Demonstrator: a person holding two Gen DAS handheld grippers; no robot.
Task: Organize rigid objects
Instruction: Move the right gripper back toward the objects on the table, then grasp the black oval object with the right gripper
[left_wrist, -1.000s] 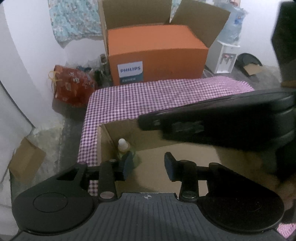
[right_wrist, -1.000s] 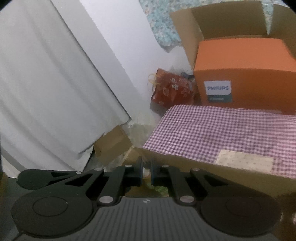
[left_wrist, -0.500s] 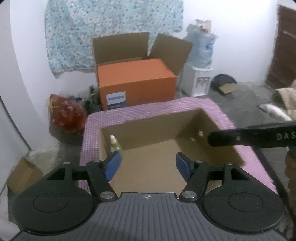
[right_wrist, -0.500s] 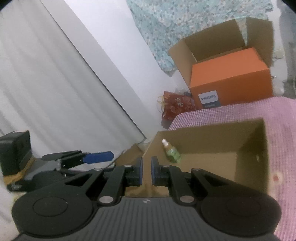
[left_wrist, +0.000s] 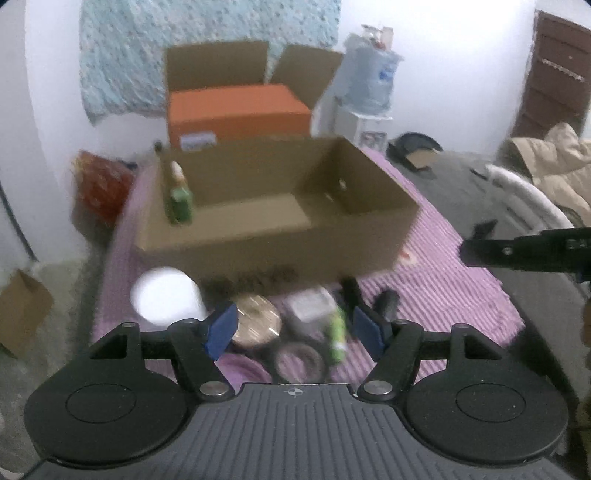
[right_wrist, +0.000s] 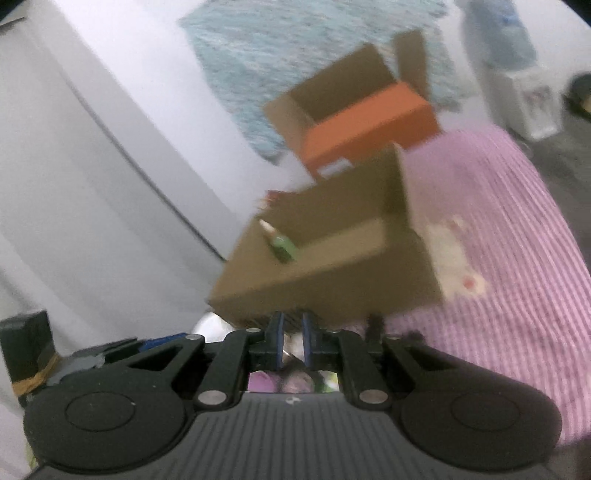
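Note:
An open cardboard box (left_wrist: 280, 236) stands on the purple checked cloth (left_wrist: 436, 280), with a green bottle (left_wrist: 179, 201) upright in its near-left corner. In front of the box lie a white round object (left_wrist: 166, 299), a tan round lid (left_wrist: 256, 321), a clear container (left_wrist: 310, 308), a small green bottle (left_wrist: 338, 334), a tape ring (left_wrist: 299, 362) and a dark item (left_wrist: 386, 304). Above these hovers my left gripper (left_wrist: 295, 328), jaws opening, nothing between them. My right gripper (right_wrist: 290, 336) is shut and empty, just short of the box (right_wrist: 332, 280); the green bottle (right_wrist: 282, 245) shows there too.
Behind the table an orange box (left_wrist: 236, 110) sits in a larger carton. A water dispenser (left_wrist: 369, 107) stands at the back right, a red bag (left_wrist: 99, 184) and a small carton (left_wrist: 22, 310) on the floor at left. Beige fabric (left_wrist: 554, 158) lies at far right.
Both grippers have pulled back from over the box, so the items in front of it now show. The left jaws have spread wider. The green bottle stays in the box.

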